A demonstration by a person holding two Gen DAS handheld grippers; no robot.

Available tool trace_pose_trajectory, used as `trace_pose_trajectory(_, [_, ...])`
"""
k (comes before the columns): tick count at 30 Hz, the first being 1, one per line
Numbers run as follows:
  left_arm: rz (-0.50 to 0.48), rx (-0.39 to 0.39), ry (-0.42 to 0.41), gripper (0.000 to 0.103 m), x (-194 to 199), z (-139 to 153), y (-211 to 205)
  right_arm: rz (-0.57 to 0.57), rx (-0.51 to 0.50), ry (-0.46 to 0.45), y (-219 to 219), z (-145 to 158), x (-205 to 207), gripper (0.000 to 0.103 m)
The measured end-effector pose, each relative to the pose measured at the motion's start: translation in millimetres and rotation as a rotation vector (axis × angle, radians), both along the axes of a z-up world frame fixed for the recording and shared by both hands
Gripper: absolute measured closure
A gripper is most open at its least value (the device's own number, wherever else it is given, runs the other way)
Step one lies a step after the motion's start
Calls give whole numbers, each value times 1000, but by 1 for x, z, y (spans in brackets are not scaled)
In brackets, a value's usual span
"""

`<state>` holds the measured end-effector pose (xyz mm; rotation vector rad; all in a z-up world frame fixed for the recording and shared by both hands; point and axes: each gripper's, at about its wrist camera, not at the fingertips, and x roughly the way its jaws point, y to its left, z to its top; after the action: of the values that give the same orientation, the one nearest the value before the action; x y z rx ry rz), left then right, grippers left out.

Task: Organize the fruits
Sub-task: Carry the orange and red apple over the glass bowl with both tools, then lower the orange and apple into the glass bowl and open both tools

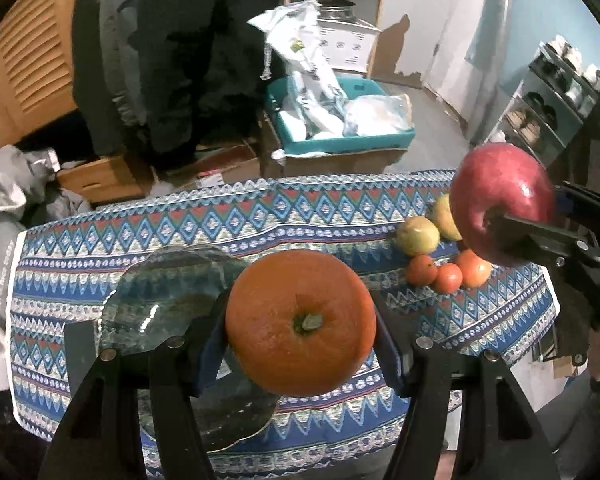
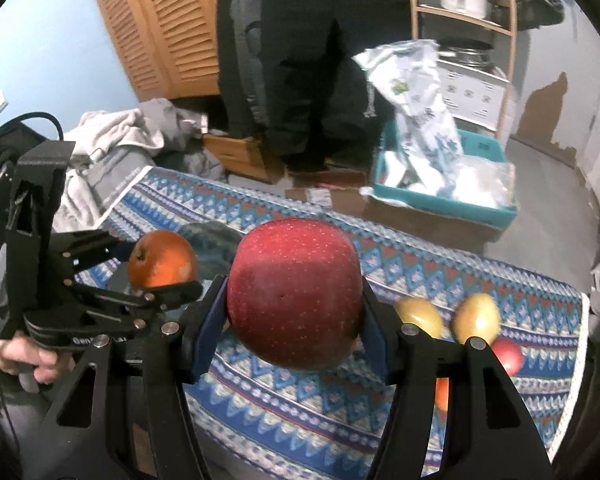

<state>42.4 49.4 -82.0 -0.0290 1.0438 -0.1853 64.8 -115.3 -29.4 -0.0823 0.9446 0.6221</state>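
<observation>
left tongs clamping orange, right tongs clamping red apple, above patterned cloth

A table covered with a patterned blue, red and white cloth carried a clear glass plate at its near left. At the far right lay two yellow-green fruits and, just nearer, three small oranges clustered together.

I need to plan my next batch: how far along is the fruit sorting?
Done: nothing visibly; the clear glass plate looks empty. In hand: the left gripper clamps a large orange, the right gripper a red apple. Left: two yellow-green fruits and three small orange fruits on the patterned cloth.
</observation>
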Motion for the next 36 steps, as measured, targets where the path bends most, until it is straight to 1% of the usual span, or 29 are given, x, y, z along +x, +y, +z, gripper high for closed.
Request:
trace_pose_trajectory(8, [69, -9, 19, 37, -2, -11, 41, 49, 21, 38, 50, -7, 15, 42])
trace_pose_trajectory(14, [128, -20, 44, 37, -3, -24, 76, 92, 14, 72, 89, -21, 25, 42])
trace_pose_trajectory(21, [197, -27, 93, 37, -6, -47, 112, 155, -11, 131, 136, -48, 34, 42])
trace_pose_trajectory(27, [240, -19, 142, 37, -10, -71, 135, 187, -42, 178, 163, -73, 38, 42])
trace_pose_trajectory(31, [259, -26, 174, 37, -12, -84, 144, 195, -63, 210, 175, -90, 41, 42])
trace_pose_trajectory(36, [259, 1, 206, 37, -12, -101, 144, 204, -91, 240, 187, -108, 43, 42])
